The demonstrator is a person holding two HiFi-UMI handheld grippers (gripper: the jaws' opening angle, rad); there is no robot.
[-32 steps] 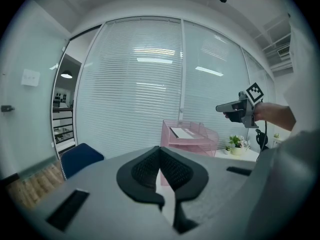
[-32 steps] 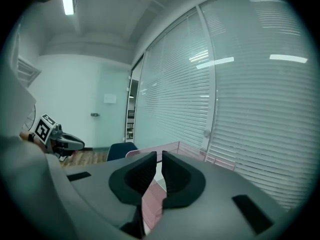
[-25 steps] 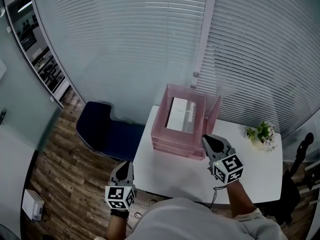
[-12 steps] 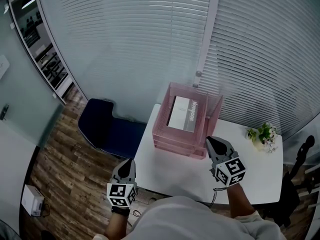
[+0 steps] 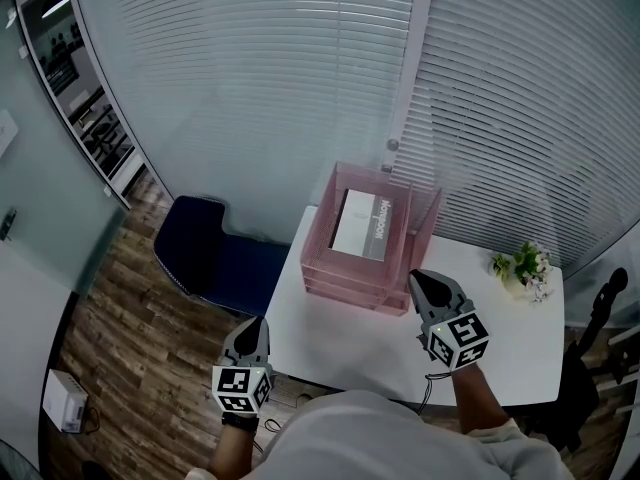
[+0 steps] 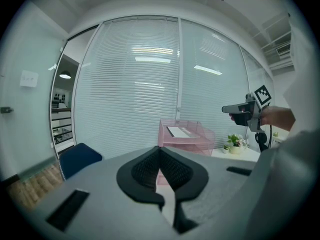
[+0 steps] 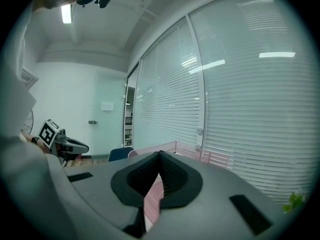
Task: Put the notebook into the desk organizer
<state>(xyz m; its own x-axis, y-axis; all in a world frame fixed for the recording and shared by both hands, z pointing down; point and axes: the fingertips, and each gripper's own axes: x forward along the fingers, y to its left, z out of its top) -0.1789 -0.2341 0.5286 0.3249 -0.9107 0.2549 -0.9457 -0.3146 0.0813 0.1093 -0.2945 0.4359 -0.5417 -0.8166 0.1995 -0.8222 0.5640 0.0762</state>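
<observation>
The pink mesh desk organizer (image 5: 325, 258) stands at the back left of the white table (image 5: 350, 343). A grey-and-white notebook (image 5: 362, 225) lies flat in its top tray. From the left gripper view the organizer (image 6: 192, 141) and the notebook (image 6: 179, 131) show ahead. My right gripper (image 5: 415, 280) hovers over the table just right of the organizer's front corner, shut and empty. My left gripper (image 5: 257, 326) hangs off the table's left front edge above the floor, also shut with nothing in it. In the right gripper view the pink organizer (image 7: 167, 147) lies behind the shut jaws.
A small potted plant (image 5: 524, 267) sits at the table's back right. A dark blue chair (image 5: 205, 258) stands left of the table. Window blinds (image 5: 300, 78) close off the back. A black office chair (image 5: 590, 363) is at the right edge.
Hardly anything differs; both grippers drifted only slightly and the view shifted a little. The notebook has stayed in the top tray.
</observation>
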